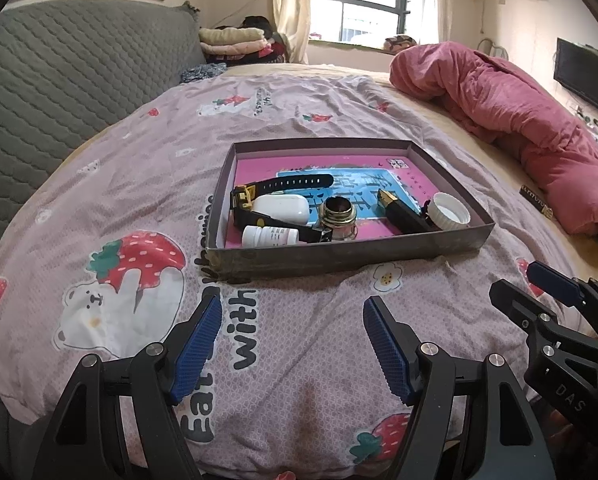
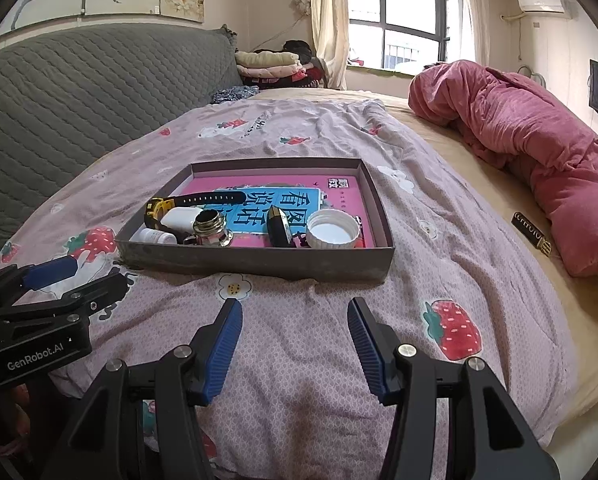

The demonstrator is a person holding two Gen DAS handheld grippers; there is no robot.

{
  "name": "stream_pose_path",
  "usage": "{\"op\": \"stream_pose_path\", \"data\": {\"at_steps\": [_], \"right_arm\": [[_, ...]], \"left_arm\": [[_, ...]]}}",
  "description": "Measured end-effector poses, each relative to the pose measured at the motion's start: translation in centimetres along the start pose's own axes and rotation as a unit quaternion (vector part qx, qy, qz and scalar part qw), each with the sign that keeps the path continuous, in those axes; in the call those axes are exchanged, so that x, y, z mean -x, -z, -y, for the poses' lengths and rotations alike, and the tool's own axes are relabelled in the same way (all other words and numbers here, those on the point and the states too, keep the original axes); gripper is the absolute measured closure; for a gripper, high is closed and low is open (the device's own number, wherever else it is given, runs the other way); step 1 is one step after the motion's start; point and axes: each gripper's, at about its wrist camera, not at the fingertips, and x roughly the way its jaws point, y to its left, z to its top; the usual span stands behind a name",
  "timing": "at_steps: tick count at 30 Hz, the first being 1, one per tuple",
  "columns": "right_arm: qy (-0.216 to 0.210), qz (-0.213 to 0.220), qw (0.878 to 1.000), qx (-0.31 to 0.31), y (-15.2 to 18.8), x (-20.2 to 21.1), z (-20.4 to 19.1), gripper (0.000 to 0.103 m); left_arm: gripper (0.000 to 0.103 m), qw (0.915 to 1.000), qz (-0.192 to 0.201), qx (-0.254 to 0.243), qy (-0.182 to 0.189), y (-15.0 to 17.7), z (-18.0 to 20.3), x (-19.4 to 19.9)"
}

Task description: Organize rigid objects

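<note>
A shallow grey box lies on the bed with a pink and blue book in its bottom. In it lie a black and yellow watch, a white earbud case, a small white bottle, an open ink jar, a black lighter and a white lid. My left gripper is open and empty in front of the box. My right gripper is open and empty too.
A pink sheet with strawberry print covers the bed. A rolled red blanket lies on the right, with a small black and gold object beside it. A grey padded headboard stands on the left.
</note>
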Motion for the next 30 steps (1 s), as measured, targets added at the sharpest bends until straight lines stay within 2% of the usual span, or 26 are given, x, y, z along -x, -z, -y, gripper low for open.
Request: {"op": "stream_pose_path", "data": {"at_steps": [30], "right_arm": [[-0.009, -0.017, 1.0, -0.013, 0.3, -0.8, 0.4, 0.049]], "left_arm": [[0.028, 0.9998, -0.017, 0.003, -0.005, 0.2, 0.0, -1.3]]}}
